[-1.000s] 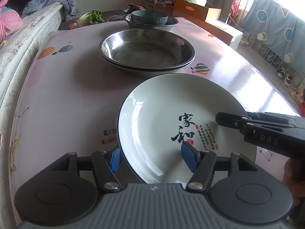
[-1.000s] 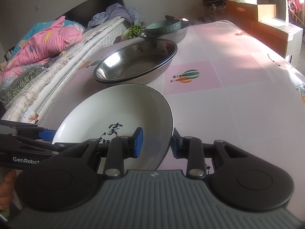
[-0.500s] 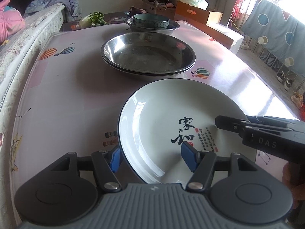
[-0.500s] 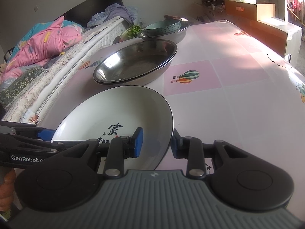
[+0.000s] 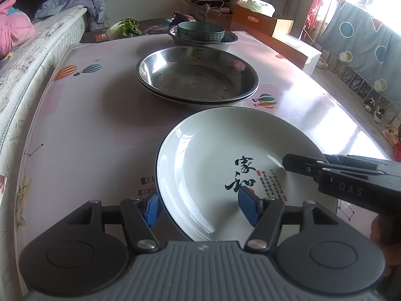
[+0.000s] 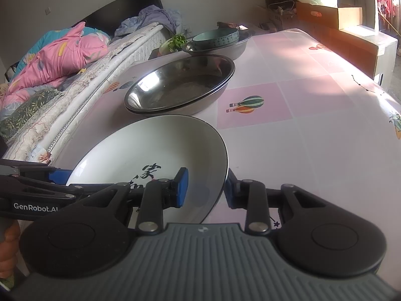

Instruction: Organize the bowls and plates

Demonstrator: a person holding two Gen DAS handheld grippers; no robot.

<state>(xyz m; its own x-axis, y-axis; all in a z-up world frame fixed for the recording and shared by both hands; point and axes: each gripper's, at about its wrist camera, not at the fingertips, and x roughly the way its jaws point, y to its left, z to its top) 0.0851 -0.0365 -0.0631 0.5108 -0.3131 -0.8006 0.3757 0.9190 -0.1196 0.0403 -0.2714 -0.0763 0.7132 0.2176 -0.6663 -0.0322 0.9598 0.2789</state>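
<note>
Carrying white plate [image 5: 220, 165] w/ both claws, one each side. Left claw [image 5: 200, 207] straddles near-left rim: one blue pad under/outside the edge, other pad on the inner face near the black lettering. Pads look spread wider than rim thickness, so can't tell if it pinches or only cradles. Right claw [image 6: 204, 188] same story on the right rim: inner pad over plate face, outer pad outside the edge, gap visible; grip firmness can't tell.

Plate appears lifted off table [image 5: 95, 125], tilted a bit in right wrist view, far edge close to the steel basins [image 5: 198, 77].

Judgement: step in hand is moving plate fwd to stack it. Doing it well:
- Keep both claws level w/ each other; uneven height tips plate, glazed rim would slide on the pads.
- Squeeze both rims before any further travel; ceramic is slick and heavy-ish.
- Move both hands at same pace, no twist.
- Clear the near lip of the basins before lowering; rim strike could chip it.
- Lower flat, release only once it's seated.

Beyond: two nested steel basins mid-table. Farther still, teal bowl [image 5: 200, 31] sits inside a steel bowl [image 5: 228, 41] at table's far edge. Greens [image 5: 129, 25] off behind, left of that.
</note>
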